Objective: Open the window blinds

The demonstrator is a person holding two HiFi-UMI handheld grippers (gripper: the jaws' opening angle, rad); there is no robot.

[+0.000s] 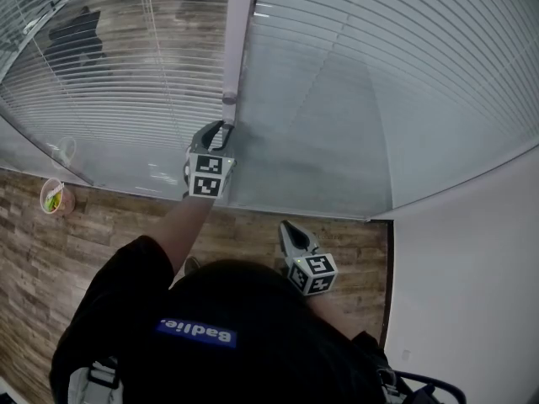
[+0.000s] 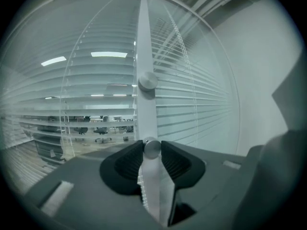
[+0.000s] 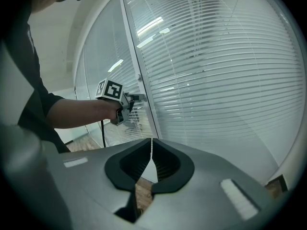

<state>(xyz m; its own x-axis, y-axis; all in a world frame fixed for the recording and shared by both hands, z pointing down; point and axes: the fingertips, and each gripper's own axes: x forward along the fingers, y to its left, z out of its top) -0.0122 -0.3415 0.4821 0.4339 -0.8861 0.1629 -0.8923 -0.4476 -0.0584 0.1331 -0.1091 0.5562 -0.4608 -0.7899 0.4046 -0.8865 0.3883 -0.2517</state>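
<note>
- Black ribbed pads of the left tool are clenched on a small round metal knob, one pad on each side of it.
- That knob sits on the pale upright post between two glass panes. A second knob sits above it on the same post, untouched.
- The step in hand looks like turning the knob to tilt the slats. To do it well, roll the wrist about the knob's own axis. Keep the tool square to the post so the pads do not ride off the round rim, and do not pull away from the post.
- Hold the squeeze firm and even, because smooth metal would likely slip if the grip eased mid-turn. If the wrist runs out of travel, let go, reset and grip again instead of forcing it.
- Blinds hang behind the glass on both sides of the post. The slats right of the post look nearly closed and milky, while the left pane lets an office beyond show through. Which pane this knob serves I cannot tell, so watch both and stop once the slats lie level.
- Off to the side, the right tool is closed on nothing. It is held low near the person's body, well apart from the post, and seems to have no part in this step.
</note>
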